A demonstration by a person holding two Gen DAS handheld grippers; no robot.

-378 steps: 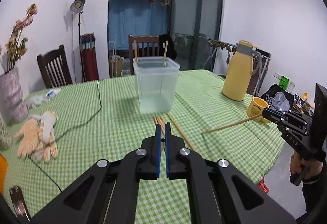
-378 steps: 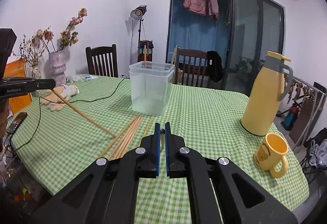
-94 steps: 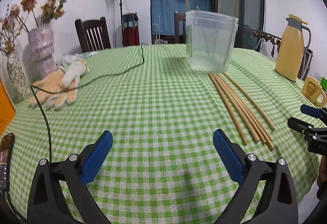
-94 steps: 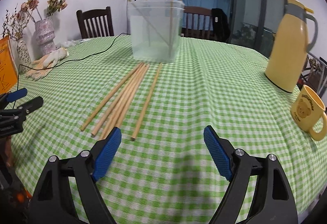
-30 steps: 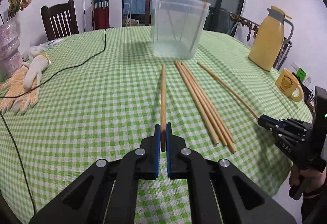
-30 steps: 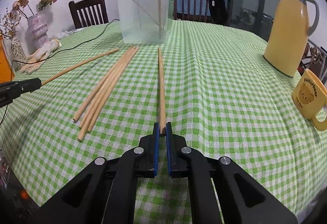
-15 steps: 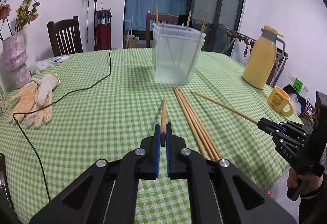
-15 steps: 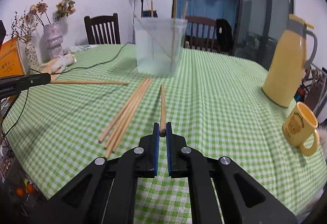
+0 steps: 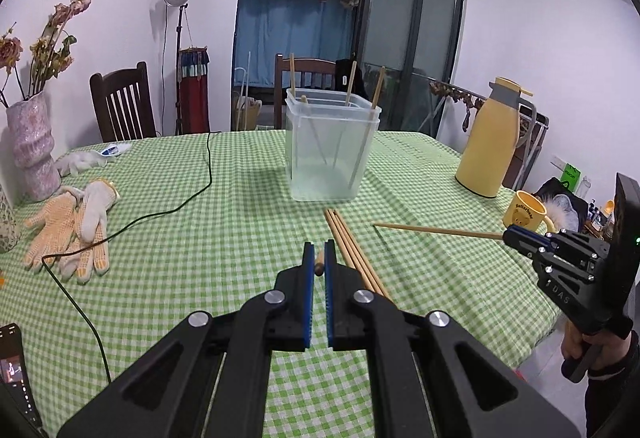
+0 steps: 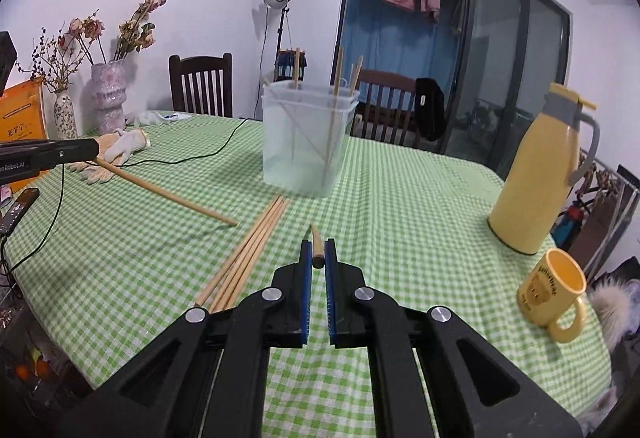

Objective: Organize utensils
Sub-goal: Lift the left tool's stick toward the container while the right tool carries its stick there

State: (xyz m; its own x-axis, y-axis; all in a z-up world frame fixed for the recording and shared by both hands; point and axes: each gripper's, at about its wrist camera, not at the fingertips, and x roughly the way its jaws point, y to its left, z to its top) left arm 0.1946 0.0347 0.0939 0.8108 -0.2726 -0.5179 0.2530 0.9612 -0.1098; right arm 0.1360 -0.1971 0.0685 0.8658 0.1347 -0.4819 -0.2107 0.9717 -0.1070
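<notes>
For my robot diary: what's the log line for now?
left gripper: shut on wooden chopstick | right gripper: shut on another chopstick | clear plastic tub: ahead

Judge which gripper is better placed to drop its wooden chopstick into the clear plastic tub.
Left, marginally: clear plastic tub straight ahead of left gripper and its wooden chopstick; off-centre for right gripper.

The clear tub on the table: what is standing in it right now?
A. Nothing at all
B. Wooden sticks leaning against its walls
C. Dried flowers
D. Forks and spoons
B. Several thin wooden sticks lean inside the clear tub, their tops poking above its rim; the dried flowers sit in vases at the table's far side.
</notes>
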